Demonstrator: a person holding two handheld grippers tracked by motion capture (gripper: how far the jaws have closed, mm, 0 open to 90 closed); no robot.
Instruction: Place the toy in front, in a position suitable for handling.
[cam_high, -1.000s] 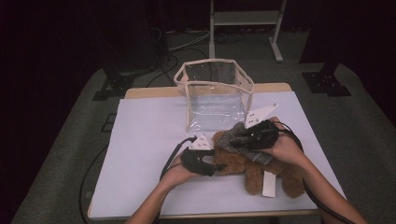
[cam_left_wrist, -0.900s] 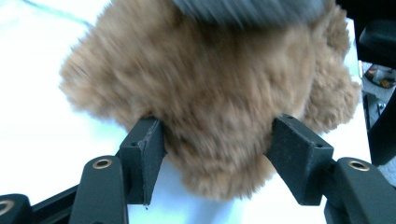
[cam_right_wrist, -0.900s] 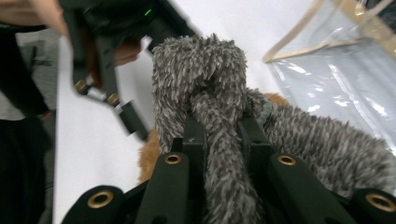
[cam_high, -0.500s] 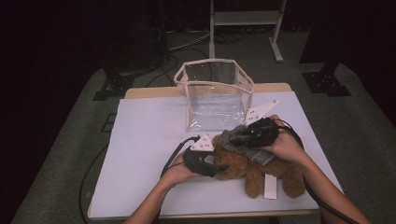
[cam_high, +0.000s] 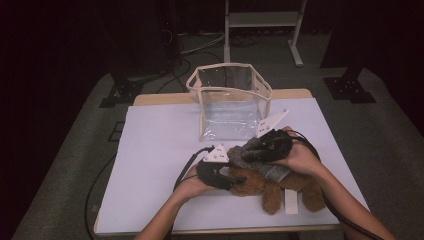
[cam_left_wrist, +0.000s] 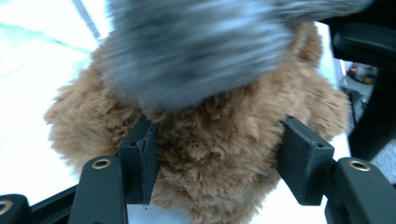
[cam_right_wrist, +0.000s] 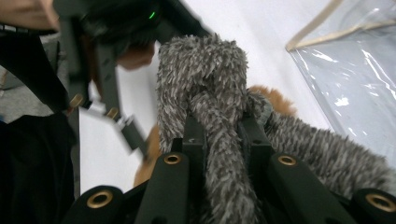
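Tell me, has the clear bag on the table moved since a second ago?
No. The clear bag stands in the same spot at the far edge of the table.

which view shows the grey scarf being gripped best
The right gripper view: the right gripper pinches the grey scarf between its jaws. The left gripper view shows it blurred; the high view shows it small over the brown teddy bear.

- I see a brown plush bear (cam_high: 272, 186) with a white tag (cam_high: 290, 202).
- My right tongs (cam_right_wrist: 223, 133), black, pinch a speckled grey scarf (cam_right_wrist: 205, 79).
- The clear pouch (cam_high: 231, 102) has beige edging.
- The surface (cam_high: 155, 145) is white.
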